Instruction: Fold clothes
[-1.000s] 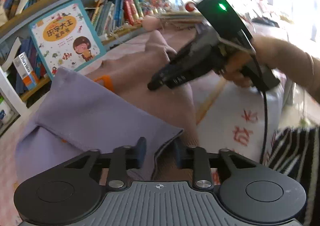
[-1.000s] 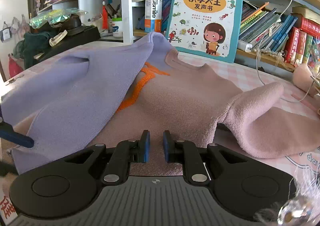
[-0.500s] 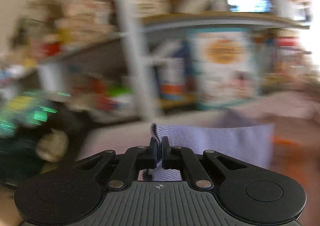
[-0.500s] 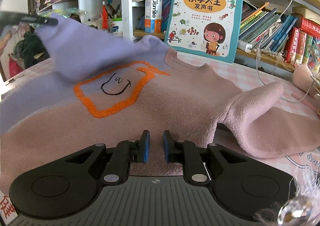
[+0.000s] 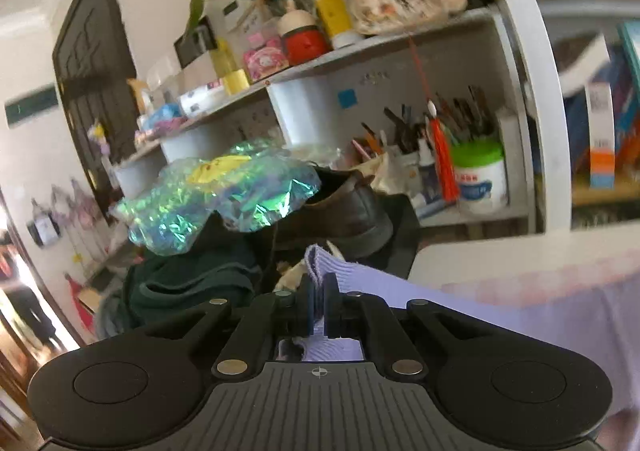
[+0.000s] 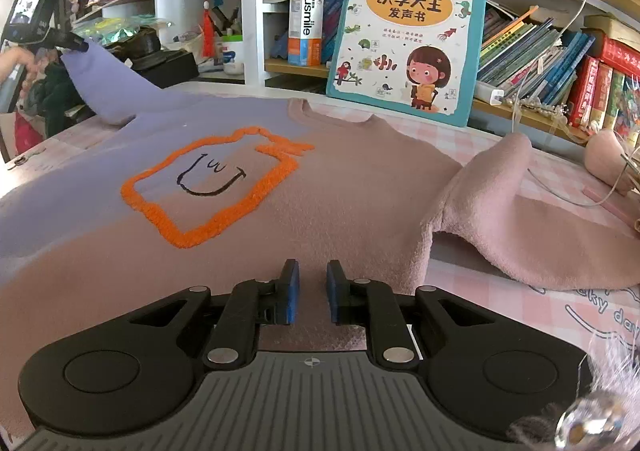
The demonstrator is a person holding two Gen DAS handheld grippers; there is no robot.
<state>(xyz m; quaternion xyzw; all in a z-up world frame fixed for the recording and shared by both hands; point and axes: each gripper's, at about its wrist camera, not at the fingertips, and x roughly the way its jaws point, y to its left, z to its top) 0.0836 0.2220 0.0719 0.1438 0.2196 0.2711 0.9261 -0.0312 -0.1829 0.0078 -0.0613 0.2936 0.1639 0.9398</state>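
- The left tongs (image 5: 319,305) are clenched on the cuff of the lilac sleeve (image 5: 460,307), a fold of ribbed knit pinched between the blue pads. From the right wrist camera they sit at the far left, up beside the shelving, holding the sleeve off the surface.
- The right tongs (image 6: 312,291) stand a little apart with nothing between the pads; they rest low on the hem side of the sweater (image 6: 340,187), just below the orange patch (image 6: 212,187), and may be pinning the cloth, though contact is hidden.
- The sweater lies face up on the checked worktop (image 6: 568,303), collar toward the picture book (image 6: 408,39). Its pink sleeve (image 6: 532,219) lies bunched to the right of the patch.
- The step in hand looks like spreading the lilac sleeve straight out from the patch before folding.
- To do it well: keep the cuff pinched, draw until the sleeve is taut without dragging the body, and lay it flat.
- Keep the right tongs steady as an anchor near the hem.
- Watch the clutter beside the shelving; the cuff is close to the dark shoe (image 5: 344,215) there.
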